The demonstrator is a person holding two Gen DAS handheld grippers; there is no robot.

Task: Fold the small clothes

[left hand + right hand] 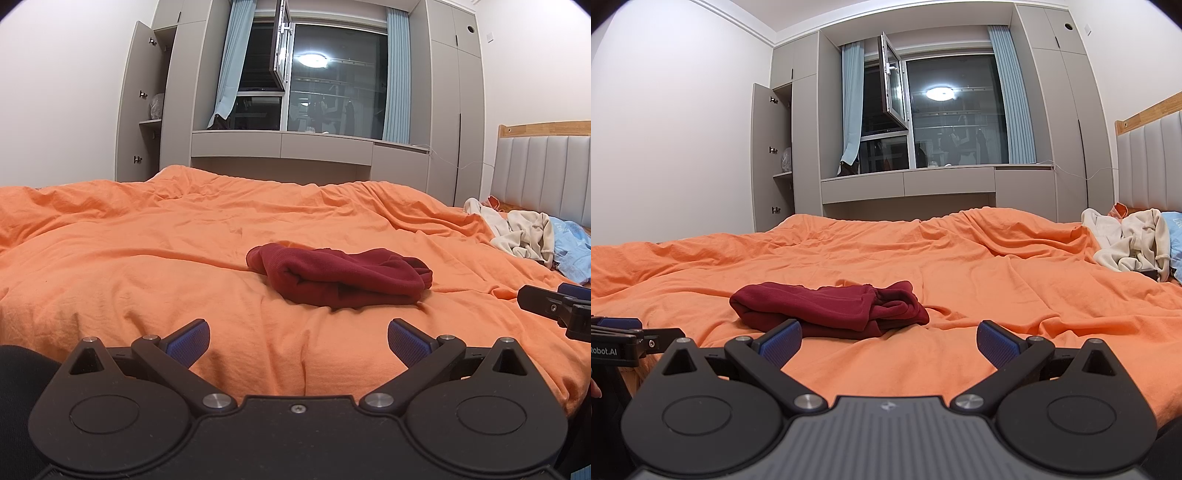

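Red garment (340,278) lies bundled on the orange duvet (147,258), mid-bed, roughly folded already; loose bunched end on its right. Long axis runs left-right across both views, so it lies broadside to the fingers.

Left gripper (298,341): jaws spread wide, nothing between them. Garment sits just beyond the fingertips, slightly right of centre in the left wrist view. Apart, no contact.

Right gripper (889,341): jaws also spread wide, empty. In the right wrist view the garment (831,308) sits ahead and left of centre; its near edge looks close to the left blue pad (781,341), possibly just behind it, touching or not I cannot tell.

Both grippers flank the garment, left one at its left half, right one at its right half. Neither clearly nearer; the right looks marginally closer to the near edge.

Judgement: either this piece is done and the next comes from the cream and blue pile (1130,240) far right by the headboard (1148,158), where the right gripper is nearer, or one more fold is due, needing a short forward reach to the near edge.
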